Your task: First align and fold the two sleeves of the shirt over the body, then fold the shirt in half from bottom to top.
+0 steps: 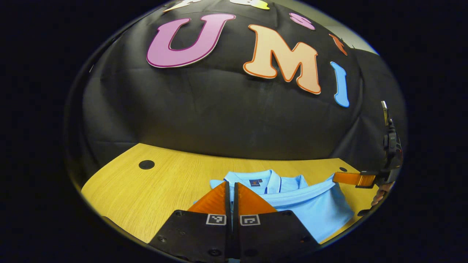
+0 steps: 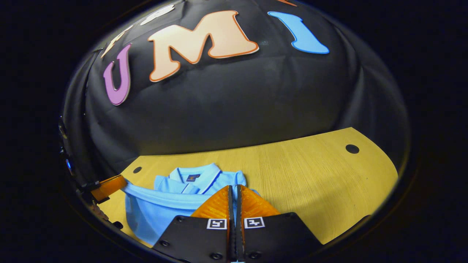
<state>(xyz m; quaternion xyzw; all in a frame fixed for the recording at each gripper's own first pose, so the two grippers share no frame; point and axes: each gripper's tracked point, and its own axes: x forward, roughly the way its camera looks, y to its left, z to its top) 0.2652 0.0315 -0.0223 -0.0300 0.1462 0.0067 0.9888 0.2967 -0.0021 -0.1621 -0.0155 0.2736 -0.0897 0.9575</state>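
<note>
Final step in hand, by the look of it: bottom-to-top fold, hem carried up toward the collar. Light blue shirt (image 1: 310, 204) lying on the wooden worktop (image 1: 146, 193), collar (image 1: 268, 179) toward the booth wall, sleeves apparently already tucked over the body, though hard to confirm from these low angles. A raised band of fabric stretched across the chest below the collar, running between the two grippers.

Left gripper (image 1: 231, 190) clenched, fingers pressed together over the near left part of the shirt; probably pinching a hem corner, yet the fabric between the fingers hidden beneath them, so no certainty. Right gripper (image 2: 234, 193) likewise closed over the shirt's other side. Seen from the left gripper view, off at the right edge, the right gripper clamped on the end of that stretched band, with a hand (image 1: 380, 195) behind it.

Next move, as a judgement: carry both corners forward together, level, keeping the edge taut, lower it just short of the collar, then release. Uneven travel likely to skew the fold or drag the lower layer along the worktop.
</note>
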